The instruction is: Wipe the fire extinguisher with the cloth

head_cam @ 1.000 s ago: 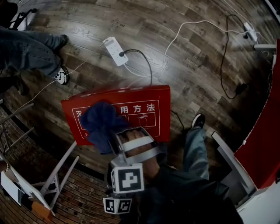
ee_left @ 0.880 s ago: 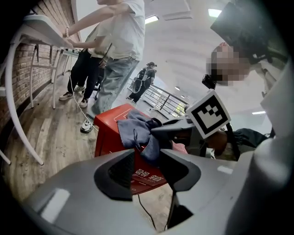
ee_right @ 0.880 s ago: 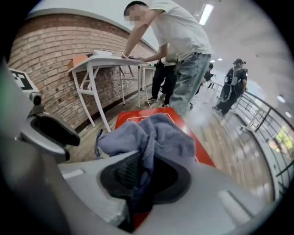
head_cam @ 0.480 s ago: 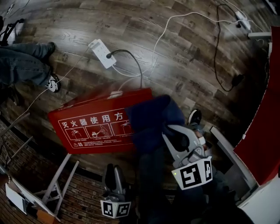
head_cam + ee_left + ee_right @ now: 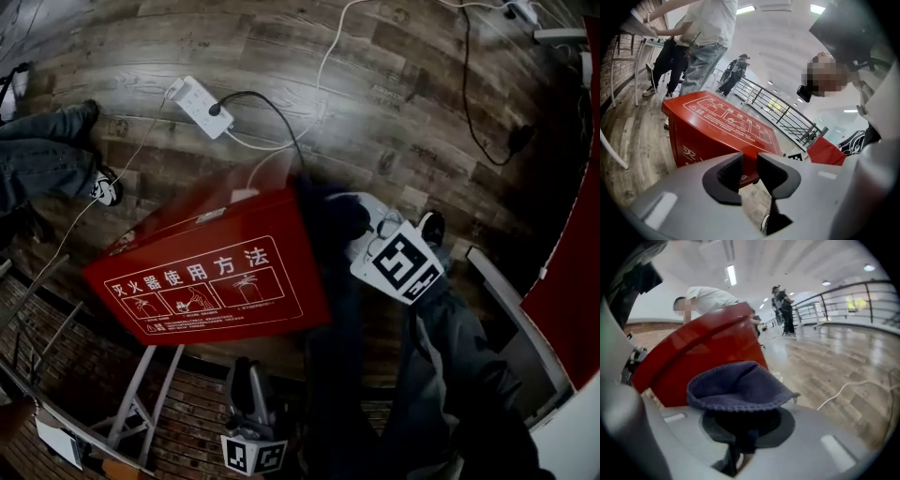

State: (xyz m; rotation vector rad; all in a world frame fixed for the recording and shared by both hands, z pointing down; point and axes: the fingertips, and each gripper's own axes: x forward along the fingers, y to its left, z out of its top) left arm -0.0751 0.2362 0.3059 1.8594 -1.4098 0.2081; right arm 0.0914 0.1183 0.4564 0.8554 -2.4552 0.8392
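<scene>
The fire extinguisher box (image 5: 216, 281) is red with white Chinese print on its lid and stands on the wood floor. My right gripper (image 5: 345, 225) is at the box's right end, shut on a dark blue cloth (image 5: 328, 217) that lies against the box's right edge. In the right gripper view the cloth (image 5: 738, 385) bunches over my right gripper (image 5: 740, 423), with the red box (image 5: 698, 357) just behind. My left gripper (image 5: 249, 373) hangs below the box's near side. Its jaws have just been closing; a narrow gap remains in my left gripper (image 5: 750, 171), and nothing is between them.
A white power strip (image 5: 202, 108) and trailing cables lie on the floor beyond the box. A person's legs (image 5: 47, 159) are at the left. White metal frame legs (image 5: 141, 394) stand at the lower left. A red panel (image 5: 572, 281) is at the right. A railing (image 5: 787, 117) runs behind.
My right gripper has carried the cloth rightward across the box lid to its right end and rolled over. My left gripper has come further into the head view.
</scene>
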